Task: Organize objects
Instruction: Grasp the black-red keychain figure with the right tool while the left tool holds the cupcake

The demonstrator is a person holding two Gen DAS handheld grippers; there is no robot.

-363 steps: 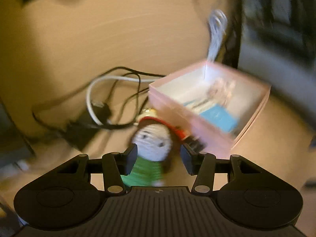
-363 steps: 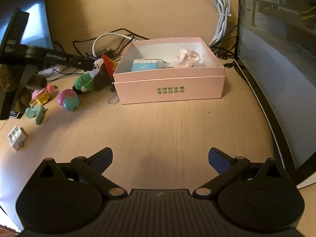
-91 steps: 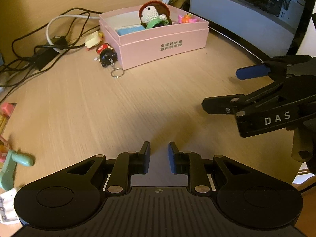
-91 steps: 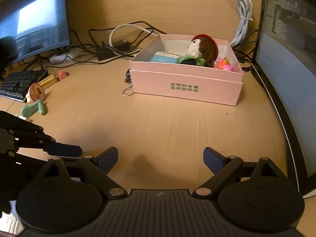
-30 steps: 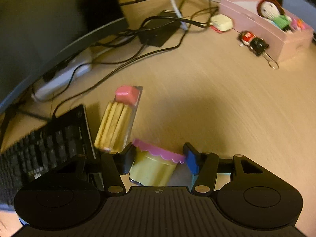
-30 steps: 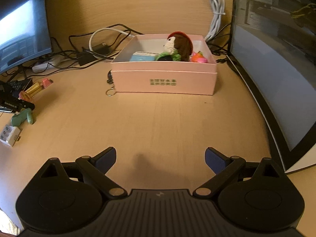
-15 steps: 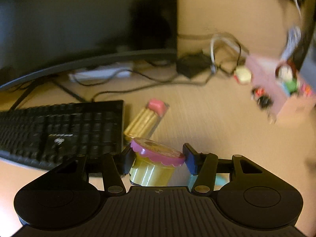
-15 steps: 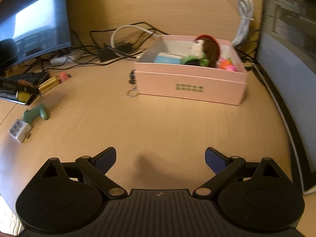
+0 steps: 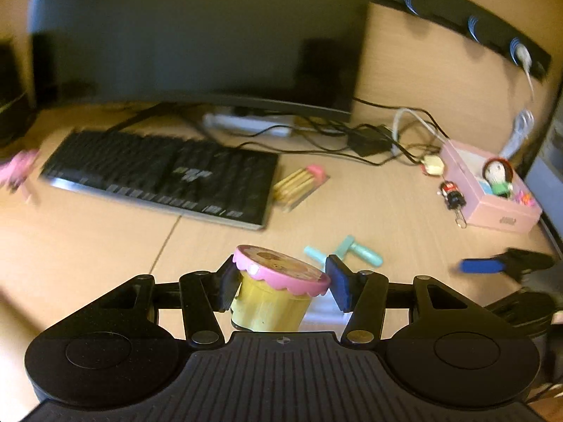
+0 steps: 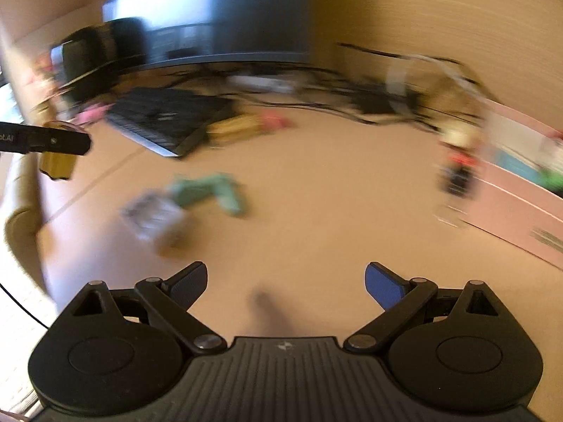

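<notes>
My left gripper (image 9: pixel 279 283) is shut on a yellow cupcake toy with a pink scalloped lid (image 9: pixel 278 288) and holds it above the desk. The pink box (image 9: pixel 492 193) stands far right with a knitted doll (image 9: pixel 498 176) inside. A keychain figure (image 9: pixel 452 193) lies beside the box. A green toy (image 9: pixel 346 253) lies on the desk just past my fingers; it also shows blurred in the right wrist view (image 10: pixel 207 190). My right gripper (image 10: pixel 285 281) is open and empty over bare desk. The left gripper with the cupcake toy (image 10: pixel 56 165) shows at the left there.
A black keyboard (image 9: pixel 165 179) lies left of centre under a dark monitor (image 9: pixel 197 35). A pencil pack with a pink eraser (image 9: pixel 299 186) lies by the keyboard. Cables and a power strip (image 9: pixel 246 123) run along the back. A small white block (image 10: pixel 151 214) lies near the green toy.
My left gripper has lifted the cupcake toy higher and pulled back, so more of the desk shows. My right gripper has swung left, with strong blur; its jaws stay open.
</notes>
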